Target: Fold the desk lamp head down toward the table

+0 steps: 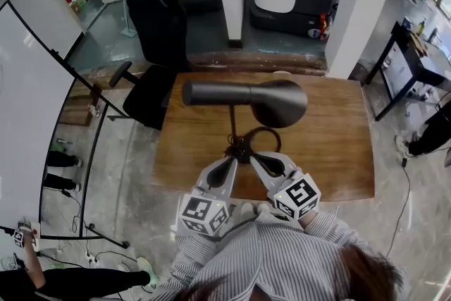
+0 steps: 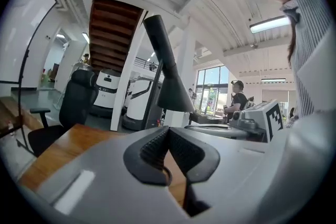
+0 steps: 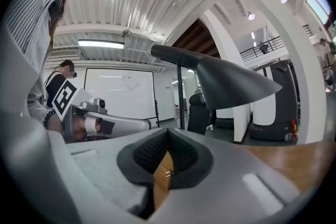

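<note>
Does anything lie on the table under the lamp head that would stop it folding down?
Nothing visible does. The table shows bare wood around the lamp head; the spot straight beneath it is hidden. Only the cable loops near the pole, beyond the left gripper and right gripper, both shut.

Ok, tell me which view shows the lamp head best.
The right gripper view: the lamp head appears large and side-on, tube and cone whole, so its tilt reads clearly. The head view shows it from above, over the table; the left gripper view shows it foreshortened.
</note>
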Available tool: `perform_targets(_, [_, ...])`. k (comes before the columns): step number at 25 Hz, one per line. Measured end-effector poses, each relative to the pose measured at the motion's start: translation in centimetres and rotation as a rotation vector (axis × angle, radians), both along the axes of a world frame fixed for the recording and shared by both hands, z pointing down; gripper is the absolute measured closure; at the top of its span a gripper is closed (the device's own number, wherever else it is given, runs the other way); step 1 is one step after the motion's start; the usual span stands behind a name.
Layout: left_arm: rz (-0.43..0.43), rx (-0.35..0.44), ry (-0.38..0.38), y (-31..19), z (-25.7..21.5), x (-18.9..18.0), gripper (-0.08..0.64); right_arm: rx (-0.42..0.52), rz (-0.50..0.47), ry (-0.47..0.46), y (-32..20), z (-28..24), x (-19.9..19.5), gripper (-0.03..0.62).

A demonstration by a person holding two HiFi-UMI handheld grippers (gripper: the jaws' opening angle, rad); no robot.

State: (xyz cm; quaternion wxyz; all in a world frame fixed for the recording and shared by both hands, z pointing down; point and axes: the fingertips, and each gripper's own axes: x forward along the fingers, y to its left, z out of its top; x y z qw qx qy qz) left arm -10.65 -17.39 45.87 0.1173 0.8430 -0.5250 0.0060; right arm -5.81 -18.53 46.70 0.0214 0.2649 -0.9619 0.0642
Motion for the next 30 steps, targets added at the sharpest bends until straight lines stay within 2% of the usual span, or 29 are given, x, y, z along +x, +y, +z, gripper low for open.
perform_targets(10, [0.051,-0.044,-0.068,0.4,1.5,1.9,0.554,-0.015,-0.012,0.023,0.3,0.4,-0.2,0.591])
perform_targets(30, [0.068,-0.035,-0.081,-0.3,0.9,1.4,0.554,-0.029,0.007,0.037,0.0,0.5,-0.4,0.592])
